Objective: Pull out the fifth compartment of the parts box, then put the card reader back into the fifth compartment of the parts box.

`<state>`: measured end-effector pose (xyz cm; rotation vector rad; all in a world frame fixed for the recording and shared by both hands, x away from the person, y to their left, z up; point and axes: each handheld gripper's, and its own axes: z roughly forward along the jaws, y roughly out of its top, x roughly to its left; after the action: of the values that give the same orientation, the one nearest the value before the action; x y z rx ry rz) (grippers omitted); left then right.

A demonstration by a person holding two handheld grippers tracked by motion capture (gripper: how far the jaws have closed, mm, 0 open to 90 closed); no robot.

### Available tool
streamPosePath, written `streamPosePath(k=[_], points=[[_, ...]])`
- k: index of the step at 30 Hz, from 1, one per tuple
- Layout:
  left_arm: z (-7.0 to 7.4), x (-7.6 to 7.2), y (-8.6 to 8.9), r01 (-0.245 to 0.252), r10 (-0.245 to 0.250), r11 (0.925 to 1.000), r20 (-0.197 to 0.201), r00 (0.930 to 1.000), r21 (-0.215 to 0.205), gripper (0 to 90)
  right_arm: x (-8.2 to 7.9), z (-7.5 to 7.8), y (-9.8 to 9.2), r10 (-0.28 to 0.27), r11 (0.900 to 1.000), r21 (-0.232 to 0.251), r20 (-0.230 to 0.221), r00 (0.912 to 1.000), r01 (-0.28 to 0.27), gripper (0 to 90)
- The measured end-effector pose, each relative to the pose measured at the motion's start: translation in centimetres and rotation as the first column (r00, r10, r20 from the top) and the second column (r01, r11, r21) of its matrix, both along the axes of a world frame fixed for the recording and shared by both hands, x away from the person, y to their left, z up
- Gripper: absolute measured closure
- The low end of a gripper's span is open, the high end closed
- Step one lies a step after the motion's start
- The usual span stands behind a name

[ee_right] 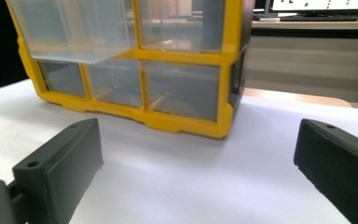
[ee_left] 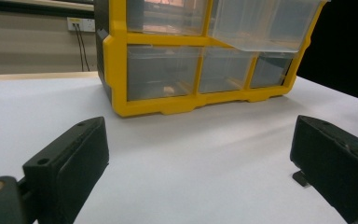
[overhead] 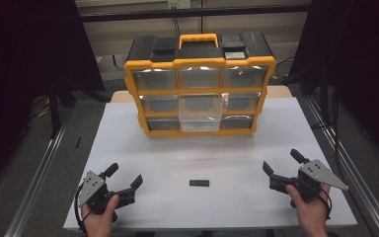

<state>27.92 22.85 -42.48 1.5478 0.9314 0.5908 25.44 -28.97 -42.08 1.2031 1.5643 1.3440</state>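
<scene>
A yellow and black drawer organizer with clear drawers stands at the back of the white table. Its middle drawer is pulled out toward me; it shows from below in the left gripper view and the right gripper view. A small black bar lies flat near the table's front centre. My left gripper rests open at the front left, jaws wide apart and empty. My right gripper rests open at the front right, also empty. The bar's end peeks out beside the left gripper's right jaw.
The organizer has a yellow carry handle on its black top. Metal rails run along both table sides, with dark curtains beyond. A wall socket with cables sits behind the table. A monitor stands on a far desk.
</scene>
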Motion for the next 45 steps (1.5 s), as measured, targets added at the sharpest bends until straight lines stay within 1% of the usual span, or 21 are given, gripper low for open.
streamPosePath(k=[2, 5, 7, 11, 12, 13, 14, 15, 17, 24, 25, 27, 28, 29, 33, 35, 37, 38, 40, 41, 45], points=[[0.0, -0.1, 0.1, -0.005, 0.005, 1.0, 0.006, 1.0, 0.006, 4.4, -0.3, -0.2, -0.3, -0.006, 1.0, 0.0, -0.002, 1.0, 0.006, 0.3], [0.0, -0.1, 0.1, -0.01, 0.01, 0.9999, 0.001, 0.9999, -0.003, 4.4, -0.7, -0.5, -0.3, -0.01, 1.0, -0.002, -0.003, 0.9999, 0.01, 0.1], [0.0, 0.0, 0.2, -0.013, 0.013, 0.9999, 0.0, 0.9999, -0.004, 4.3, -0.5, -1.0, -0.1, -0.005, 1.0, -0.017, -0.03, 0.9995, 0.004, 0.2], [0.0, 0.1, 0.2, -0.012, 0.012, 0.9999, -0.007, 0.9999, -0.005, 3.6, -0.4, -0.8, -0.2, -0.002, 1.0, -0.012, -0.017, 0.9998, 0.002, 0.1], [0.0, 0.1, 0.1, -0.013, 0.013, 0.9999, -0.012, 0.9998, -0.009, 3.6, -0.4, -0.7, -0.2, -0.005, 1.0, 0.003, -0.018, 0.9998, 0.005, 0.1], [-0.1, 0.2, 0.1, -0.005, 0.005, 1.0, -0.013, 0.9999, -0.008, 3.6, -0.4, -0.7, -0.2, -0.005, 1.0, 0.003, -0.018, 0.9998, 0.005, 0.1], [-0.1, 0.3, 0.1, 0.006, -0.006, 1.0, -0.019, 0.9998, -0.003, 3.5, -0.3, -0.7, -0.1, 0.0, 1.0, -0.008, -0.02, 0.9998, 0.0, 0.1], [-0.2, 0.4, 0.1, 0.011, -0.011, 0.9999, -0.022, 0.9997, -0.002, 3.5, -0.3, -0.7, -0.1, 0.004, 1.0, -0.005, -0.022, 0.9997, -0.004, 0.1], [-0.2, 0.4, 0.1, 0.014, -0.014, 0.9999, -0.026, 0.9996, -0.002, 3.5, -0.1, -0.7, 0.0, 0.009, 1.0, 0.006, -0.025, 0.9996, -0.009, 0.1], [-0.3, 0.5, 0.1, 0.015, -0.016, 0.9998, -0.038, 0.9991, -0.009, 3.5, 0.1, -0.7, 0.6, 0.036, 0.999, 0.006, -0.043, 0.9984, -0.036, 0.1], [-0.4, 0.6, 0.0, 0.014, -0.015, 0.9998, -0.038, 0.9992, -0.015, 3.5, 0.1, -0.8, 0.8, 0.062, 0.998, 0.002, -0.05, 0.9968, -0.062, 0.3], [-0.3, 0.6, 0.0, 0.024, -0.024, 0.9996, -0.034, 0.9991, -0.017, 3.5, 0.1, -0.7, 0.9, 0.07, 0.998, -0.001, -0.051, 0.9962, -0.07, 0.4], [-0.3, 0.6, 0.0, 0.023, -0.024, 0.9996, -0.035, 0.9991, -0.014, 3.5, 0.2, -0.7, 1.1, 0.099, 0.995, 0.002, -0.061, 0.9932, -0.099, 0.7], [-0.3, 0.6, 0.0, 0.022, -0.023, 0.9995, -0.035, 0.9991, -0.02, 3.5, 0.2, -0.7, 1.2, 0.105, 0.994, 0.001, -0.065, 0.9923, -0.106, 0.8], [-0.2, 0.6, 0.0, 0.022, -0.022, 0.9996, -0.032, 0.9992, -0.015, 3.5, 0.4, -0.6, 1.5, 0.138, 0.99, 0.006, -0.076, 0.9875, -0.138, 1.1], [-0.2, 0.5, 0.0, 0.027, -0.028, 0.9995, -0.034, 0.999, -0.015, 3.5, 0.4, -0.6, 1.7, 0.169, 0.986, 0.011, -0.089, 0.9815, -0.169, 1.1], [-0.3, 0.5, -0.1, 0.03, -0.031, 0.9992, -0.034, 0.9989, -0.025, 3.5, 0.4, -0.6, 2.0, 0.189, 0.982, 0.014, -0.102, 0.9767, -0.189, 1.1], [-0.2, 0.5, -0.1, 0.034, -0.035, 0.9993, -0.034, 0.9988, -0.013, 3.5, 0.4, -0.5, 2.0, 0.197, 0.98, 0.015, -0.103, 0.9749, -0.197, 1.1], [-0.2, 0.5, -0.1, 0.033, -0.034, 0.9992, -0.034, 0.9989, -0.023, 3.5, 0.5, -0.5, 2.2, 0.207, 0.978, 0.02, -0.104, 0.9727, -0.206, 1.1], [-0.2, 0.5, -0.1, 0.035, -0.035, 0.9993, -0.033, 0.9988, -0.016, 3.6, 0.6, -0.4, 2.3, 0.214, 0.977, 0.019, -0.105, 0.9711, -0.214, 1.1], [-0.3, 0.6, -0.1, 0.037, -0.038, 0.999, -0.039, 0.9985, -0.023, 3.5, 0.8, -0.4, 2.8, 0.258, 0.966, 0.017, -0.139, 0.956, -0.258, 1.5]])
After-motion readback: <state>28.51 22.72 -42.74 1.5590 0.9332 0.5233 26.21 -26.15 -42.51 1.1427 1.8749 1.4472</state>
